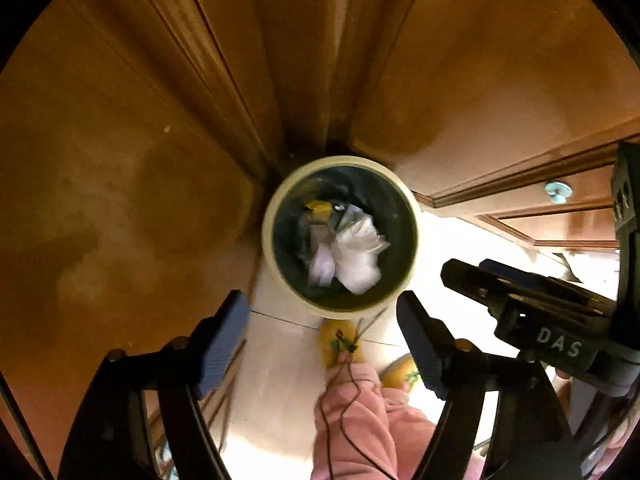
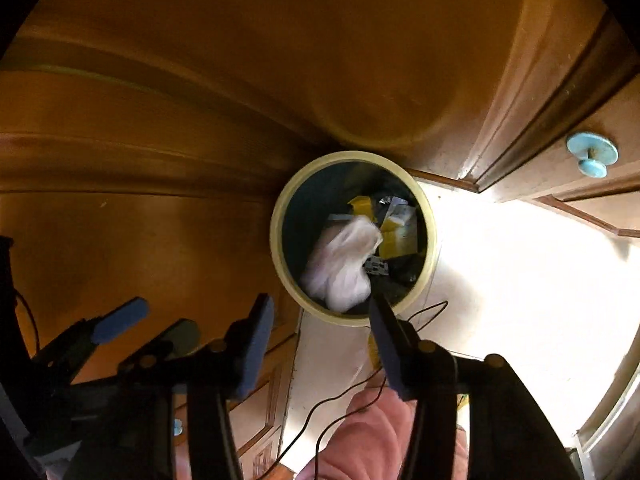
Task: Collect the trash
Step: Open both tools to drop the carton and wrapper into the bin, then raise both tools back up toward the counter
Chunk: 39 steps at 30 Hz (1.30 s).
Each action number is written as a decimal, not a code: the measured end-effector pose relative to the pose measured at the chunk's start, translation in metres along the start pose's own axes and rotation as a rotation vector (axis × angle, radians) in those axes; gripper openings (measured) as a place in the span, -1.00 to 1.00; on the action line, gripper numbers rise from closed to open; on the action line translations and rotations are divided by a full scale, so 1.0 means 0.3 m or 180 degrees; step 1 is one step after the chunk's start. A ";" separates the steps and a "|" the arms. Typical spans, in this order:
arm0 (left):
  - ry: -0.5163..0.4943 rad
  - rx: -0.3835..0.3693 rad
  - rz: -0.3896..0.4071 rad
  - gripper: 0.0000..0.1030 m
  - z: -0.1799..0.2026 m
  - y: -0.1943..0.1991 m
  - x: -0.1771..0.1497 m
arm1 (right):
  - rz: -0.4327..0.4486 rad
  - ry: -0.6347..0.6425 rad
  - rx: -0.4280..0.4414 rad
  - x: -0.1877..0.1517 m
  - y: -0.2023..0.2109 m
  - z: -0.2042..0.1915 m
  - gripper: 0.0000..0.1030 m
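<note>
1. A round waste bin with a cream rim is seen from almost straight above, mouth facing up, standing on pale floor tiles against brown wooden cabinet doors.
2. Crumpled white tissue is seen lying inside the bin, its long axis running roughly from upper right to lower left in the right wrist view; yellow packaging is lodged beside it.
3. The left gripper is held above the bin's near rim, jaws spread wide, nothing between them.
4. The right gripper is likewise parted and empty, hanging over the near rim.
5. Only the left wrist view shows yellow slippers on the floor; pink trousers are visible in both.
6. A pale blue cabinet knob is shown far more clearly by the right wrist view.
</note>
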<state>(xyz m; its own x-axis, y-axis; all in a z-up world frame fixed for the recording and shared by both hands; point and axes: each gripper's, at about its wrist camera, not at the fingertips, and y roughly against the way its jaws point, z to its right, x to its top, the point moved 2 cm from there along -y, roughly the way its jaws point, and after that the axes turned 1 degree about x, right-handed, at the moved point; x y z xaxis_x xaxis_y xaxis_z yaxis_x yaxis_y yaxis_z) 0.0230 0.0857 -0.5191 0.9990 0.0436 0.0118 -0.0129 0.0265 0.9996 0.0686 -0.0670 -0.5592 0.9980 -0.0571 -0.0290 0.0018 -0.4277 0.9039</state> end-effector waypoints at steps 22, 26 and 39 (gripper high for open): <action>0.0009 -0.0071 0.0104 0.46 -0.014 0.082 0.058 | -0.0004 0.0127 -0.0406 -0.046 0.102 -0.007 -0.02; -0.0006 -0.0093 0.0137 0.46 -0.007 0.101 0.050 | 0.0011 0.0082 -0.0443 -0.044 0.101 0.008 -0.02; -0.0089 -0.0232 0.0307 0.46 0.077 0.380 -0.015 | 0.0148 0.0233 -0.0549 -0.099 0.346 -0.074 -0.02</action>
<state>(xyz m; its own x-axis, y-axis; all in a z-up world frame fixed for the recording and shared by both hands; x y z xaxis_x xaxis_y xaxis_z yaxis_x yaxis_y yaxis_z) 0.0181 0.0655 -0.4046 0.9937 0.0215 0.1097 -0.1113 0.0959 0.9891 0.0406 -0.0896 -0.4549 0.9992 -0.0046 0.0400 -0.0398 -0.2647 0.9635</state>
